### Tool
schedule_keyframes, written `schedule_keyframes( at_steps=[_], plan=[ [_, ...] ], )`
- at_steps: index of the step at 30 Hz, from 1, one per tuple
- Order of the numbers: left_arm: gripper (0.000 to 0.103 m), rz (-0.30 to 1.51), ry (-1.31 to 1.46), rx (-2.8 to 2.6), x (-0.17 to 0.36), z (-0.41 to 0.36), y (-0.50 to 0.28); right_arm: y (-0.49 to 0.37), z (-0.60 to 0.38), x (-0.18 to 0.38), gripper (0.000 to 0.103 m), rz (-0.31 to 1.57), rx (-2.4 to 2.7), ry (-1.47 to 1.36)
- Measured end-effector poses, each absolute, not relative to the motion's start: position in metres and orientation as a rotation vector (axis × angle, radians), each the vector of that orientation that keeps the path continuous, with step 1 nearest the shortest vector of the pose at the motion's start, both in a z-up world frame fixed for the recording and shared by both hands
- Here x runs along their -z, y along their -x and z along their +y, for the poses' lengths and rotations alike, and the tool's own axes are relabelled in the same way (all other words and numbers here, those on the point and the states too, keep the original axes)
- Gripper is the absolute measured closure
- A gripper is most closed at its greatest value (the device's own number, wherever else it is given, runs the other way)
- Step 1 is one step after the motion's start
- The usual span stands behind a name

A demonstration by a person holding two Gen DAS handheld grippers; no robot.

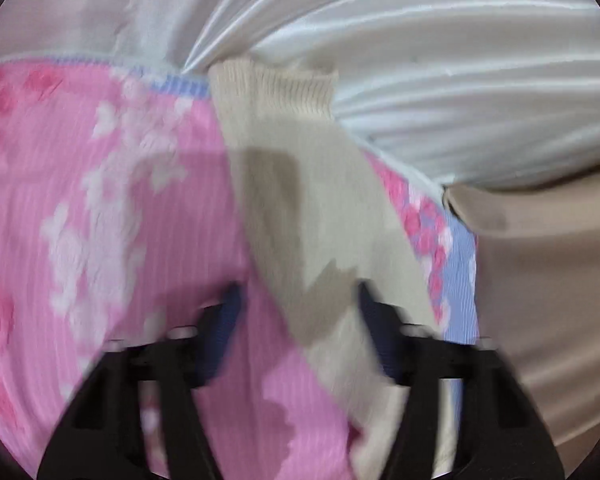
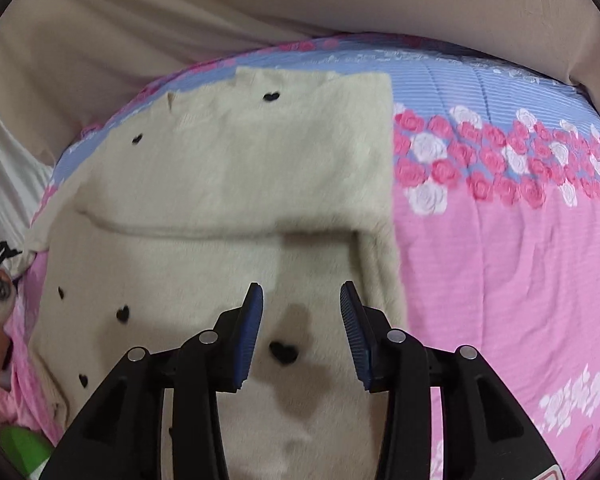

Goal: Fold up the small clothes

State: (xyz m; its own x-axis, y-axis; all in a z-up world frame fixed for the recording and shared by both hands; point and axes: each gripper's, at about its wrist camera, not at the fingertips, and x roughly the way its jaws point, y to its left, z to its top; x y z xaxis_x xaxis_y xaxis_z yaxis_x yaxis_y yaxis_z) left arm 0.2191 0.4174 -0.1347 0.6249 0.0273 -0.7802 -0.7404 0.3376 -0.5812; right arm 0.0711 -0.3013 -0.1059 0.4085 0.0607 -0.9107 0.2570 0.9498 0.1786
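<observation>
My right gripper [image 2: 302, 332] hovers with jaws spread and empty over the cream fuzzy sweater with small black hearts [image 2: 228, 184], which lies half folded on the pink rose-print quilt [image 2: 500, 260]. My left gripper [image 1: 300, 320], blurred, also stands parted, its ribbed-cuff sleeve [image 1: 300, 160] below, unpinched. I judge the knit light, limp and clingy; I'd take the hem or cuff edges.

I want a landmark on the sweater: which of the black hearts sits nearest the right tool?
The black heart lying on the cream sweater right between the open right tool's blue pads; the other hearts sit off to the left or up near the far edge.
</observation>
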Motion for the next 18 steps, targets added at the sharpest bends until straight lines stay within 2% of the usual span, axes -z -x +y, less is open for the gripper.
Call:
schedule_keyframes(
  at_steps=[1,3,6,9,12,15,18],
  plan=[
    [0.096,0.77,1.128,-0.542,0.135,0.419,-0.228,-0.07,-0.297,0.106,0.058,1.16,0.125,-0.306],
    [0.097,0.745,1.108,-0.485,0.12,0.41,-0.242,-0.066,-0.293,0.102,0.058,1.159,0.124,-0.297],
    [0.097,0.671,0.895,-0.325,0.052,0.355,-0.267,-0.057,-0.293,0.093,0.056,1.141,0.132,-0.305],
    [0.097,0.613,0.729,-0.065,-0.017,0.267,-0.278,-0.056,-0.3,0.089,0.056,1.127,0.144,-0.339],
    [0.097,0.607,0.63,0.234,-0.062,0.159,-0.269,-0.052,-0.307,0.084,0.056,1.098,0.155,-0.392],
    [0.096,0.694,0.513,0.466,-0.062,0.051,-0.244,-0.047,-0.311,0.08,0.056,1.079,0.159,-0.41],
    [0.09,0.885,0.409,0.585,-0.011,-0.038,-0.214,-0.038,-0.321,0.084,0.055,1.076,0.177,-0.436]
  ],
)
